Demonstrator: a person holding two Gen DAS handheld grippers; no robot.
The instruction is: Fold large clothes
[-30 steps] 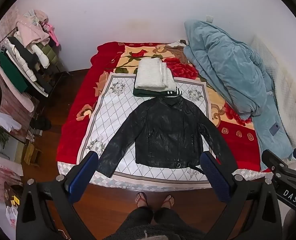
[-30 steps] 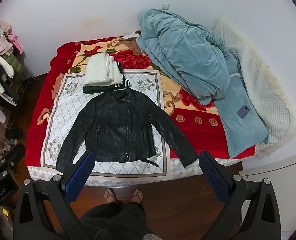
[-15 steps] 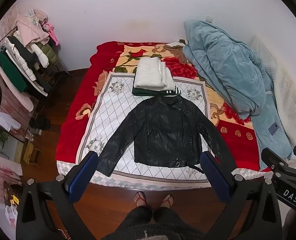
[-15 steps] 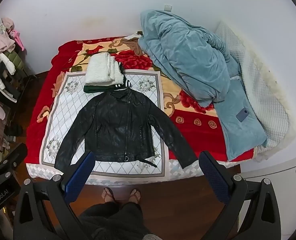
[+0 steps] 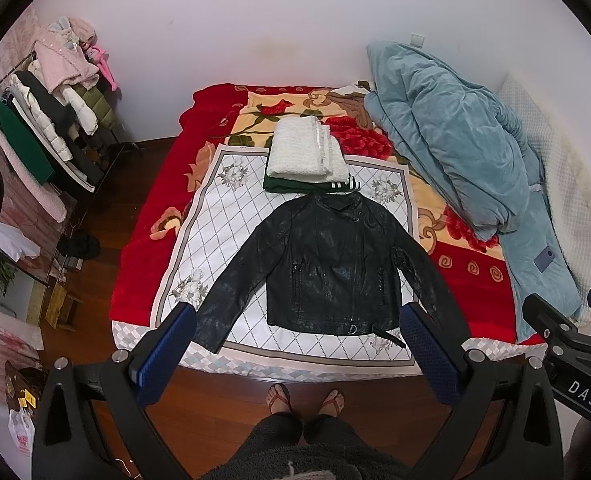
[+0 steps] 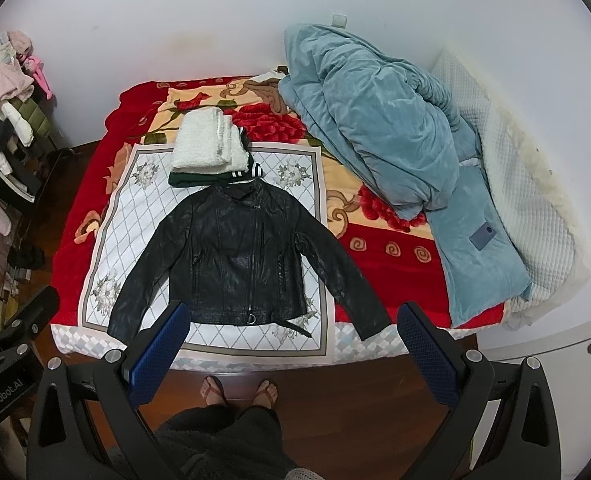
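1. Fingers of the left gripper point(image 5: 297, 354) spread wide, nothing between them; held high over the floor at the foot of the bed point(image 5: 147, 216), clear of all cloth.
2. Fingers of the right gripper point(image 6: 291, 352) likewise spread wide and empty, same height, just beside the left one.
3. Black jacket point(image 5: 331, 268) lies flat, front up, zipped, on the white diamond-pattern sheet point(image 5: 231, 220) near the bed's foot. Both sleeves angle outward and down; the right sleeve end point(image 6: 369, 320) reaches off the sheet toward the bed edge. A belt strap trails loose at the hem.
4. Progress, as I judge it: jacket is spread out but no fold is made yet. Sleeves want bringing in across the body, then the body doubled over.
5. Done already, by the look of it: a white fluffy garment point(image 5: 303, 154) folded and stacked on a dark green one with white stripes point(image 5: 295, 184), touching the jacket's collar.
6. No containers in view. A clothes rack point(image 5: 51, 120) at left carries hanging garments; a blue quilt point(image 5: 447, 148) is heaped along the bed's right side.
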